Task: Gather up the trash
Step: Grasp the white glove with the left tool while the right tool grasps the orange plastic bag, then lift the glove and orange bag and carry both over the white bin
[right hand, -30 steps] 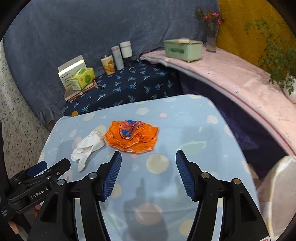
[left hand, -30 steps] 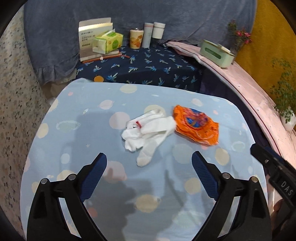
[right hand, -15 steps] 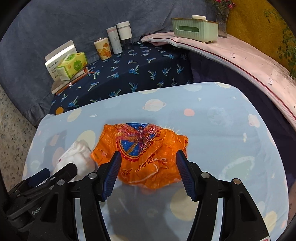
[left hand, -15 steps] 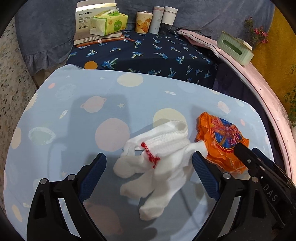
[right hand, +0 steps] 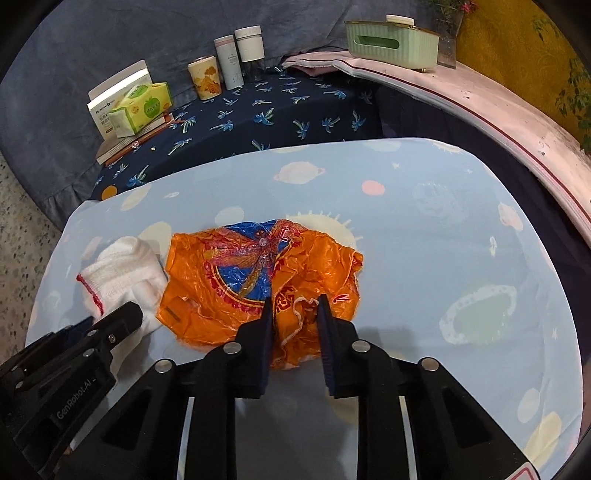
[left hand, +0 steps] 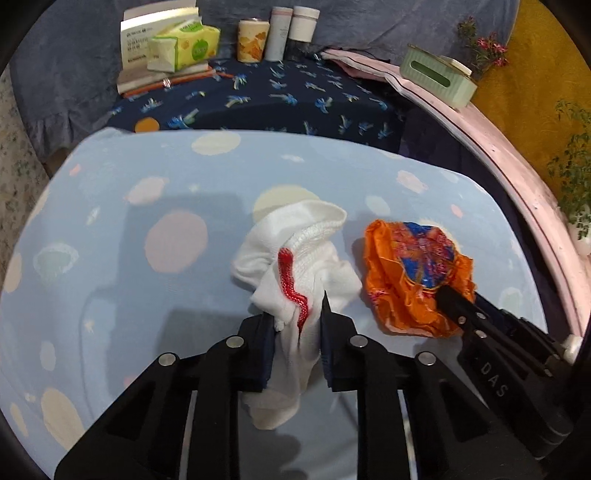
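Observation:
A white knit glove with a red-trimmed cuff (left hand: 295, 258) lies on the light blue planet-print cloth (left hand: 147, 192). My left gripper (left hand: 297, 314) is shut on the glove's near end. To its right lies a crumpled orange plastic bag with a blue and red print (left hand: 410, 273). In the right wrist view my right gripper (right hand: 294, 306) is shut on the near edge of the orange bag (right hand: 258, 273). The glove (right hand: 122, 273) lies to the bag's left there, with the left gripper (right hand: 125, 317) on it.
Behind the blue cloth, a dark palm-print surface (left hand: 277, 99) carries a tissue pack and box (left hand: 177, 48), a printed cup (left hand: 251, 44) and two bottles (left hand: 291, 33). A green basket (left hand: 439, 74) sits on the pink ledge (left hand: 517, 166) at right, near plants.
Both grippers moved forward and down onto the cloth and closed. The left one took hold of the white glove, the right one took hold of the orange bag.

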The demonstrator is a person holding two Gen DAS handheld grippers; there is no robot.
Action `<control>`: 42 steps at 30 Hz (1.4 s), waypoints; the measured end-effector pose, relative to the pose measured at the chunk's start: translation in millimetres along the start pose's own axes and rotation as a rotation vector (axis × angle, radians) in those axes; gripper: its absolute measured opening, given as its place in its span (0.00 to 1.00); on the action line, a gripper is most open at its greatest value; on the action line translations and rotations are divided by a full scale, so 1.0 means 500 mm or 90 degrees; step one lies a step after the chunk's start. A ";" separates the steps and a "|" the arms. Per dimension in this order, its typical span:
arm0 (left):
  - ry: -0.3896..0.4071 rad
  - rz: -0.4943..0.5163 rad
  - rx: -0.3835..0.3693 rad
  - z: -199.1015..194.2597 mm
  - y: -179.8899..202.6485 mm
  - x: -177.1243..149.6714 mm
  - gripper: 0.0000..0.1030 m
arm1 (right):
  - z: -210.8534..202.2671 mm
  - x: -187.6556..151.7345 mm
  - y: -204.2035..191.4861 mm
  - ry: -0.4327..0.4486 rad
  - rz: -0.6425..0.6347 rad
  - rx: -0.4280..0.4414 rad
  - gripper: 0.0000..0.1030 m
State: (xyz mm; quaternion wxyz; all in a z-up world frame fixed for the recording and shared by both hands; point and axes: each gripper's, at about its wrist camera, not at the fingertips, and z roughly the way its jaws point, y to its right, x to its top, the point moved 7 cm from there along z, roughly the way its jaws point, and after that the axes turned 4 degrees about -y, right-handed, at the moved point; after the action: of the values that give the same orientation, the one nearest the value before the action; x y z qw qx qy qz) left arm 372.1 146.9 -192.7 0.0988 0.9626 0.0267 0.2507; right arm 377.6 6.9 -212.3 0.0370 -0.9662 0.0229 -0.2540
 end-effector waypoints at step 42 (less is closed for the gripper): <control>0.116 0.190 -0.129 -0.443 0.456 -0.229 0.17 | -0.624 -0.172 0.336 0.230 0.128 -0.052 0.15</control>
State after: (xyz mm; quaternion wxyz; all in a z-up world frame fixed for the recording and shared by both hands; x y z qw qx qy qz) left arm 164.4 -48.9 -11.5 0.1541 0.9144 -0.1329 0.3500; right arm 144.8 -173.6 2.5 0.0185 -0.8986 0.1356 -0.4168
